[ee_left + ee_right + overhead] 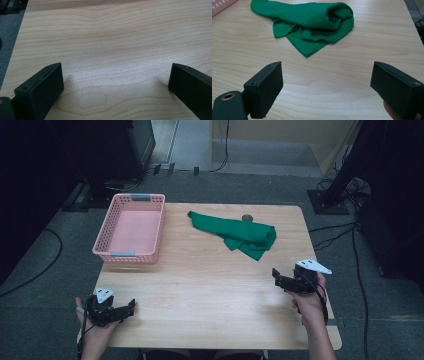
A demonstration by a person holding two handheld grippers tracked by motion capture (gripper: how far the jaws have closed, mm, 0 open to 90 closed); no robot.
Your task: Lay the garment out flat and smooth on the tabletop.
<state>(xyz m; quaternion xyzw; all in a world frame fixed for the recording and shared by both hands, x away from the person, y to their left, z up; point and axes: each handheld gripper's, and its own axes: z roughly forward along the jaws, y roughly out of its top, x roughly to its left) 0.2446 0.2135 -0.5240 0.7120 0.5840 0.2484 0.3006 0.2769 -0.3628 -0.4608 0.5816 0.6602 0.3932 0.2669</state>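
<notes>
A: Where was the green cloth [239, 234] at that point?

B: Bunched up on the far right part of the table [200, 285], well apart from both hands, with one corner trailing toward the pink basket [131, 227].

A: And the right gripper [276, 277]?

B: Its fingers stood wide apart with nothing between them, and they pointed at the cloth (my guess: lined up for a reach at the near folded corner).

A: The left gripper [131, 307]?

B: Down low at the near left edge, fingers [40, 87] spread just as wide over bare wood, holding nothing. It looked parked there, out of the way.

A: The basket?

B: Empty, probably where the cloth belonged.
</notes>
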